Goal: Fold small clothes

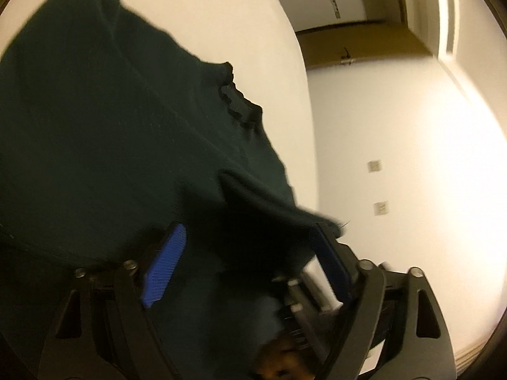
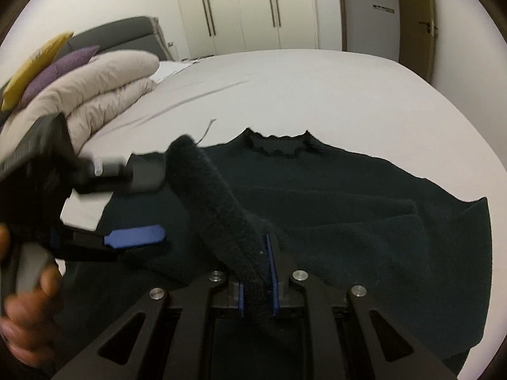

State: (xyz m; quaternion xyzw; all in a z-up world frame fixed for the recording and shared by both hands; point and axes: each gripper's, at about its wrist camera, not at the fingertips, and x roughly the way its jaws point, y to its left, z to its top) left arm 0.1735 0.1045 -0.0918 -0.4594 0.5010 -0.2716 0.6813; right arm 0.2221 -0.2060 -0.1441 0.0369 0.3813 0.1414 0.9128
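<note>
black gripper [image 2: 258, 285], blue pads [image 1: 164, 262], silver screws [image 2: 298, 275]

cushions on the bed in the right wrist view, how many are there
2, both at the far left on top of the folded duvet: a yellow cushion at the edge, a purple cushion beside it. More may be hidden past the frame.

Bed [image 2: 301, 88] w/ folded duvet [image 2: 104, 95], cushions [image 2: 60, 66], wardrobe [image 2: 247, 6]

Dark green knit sweater [image 2: 348, 209] lies flat on the bed, one sleeve [image 2: 215, 202] lifted.
</note>
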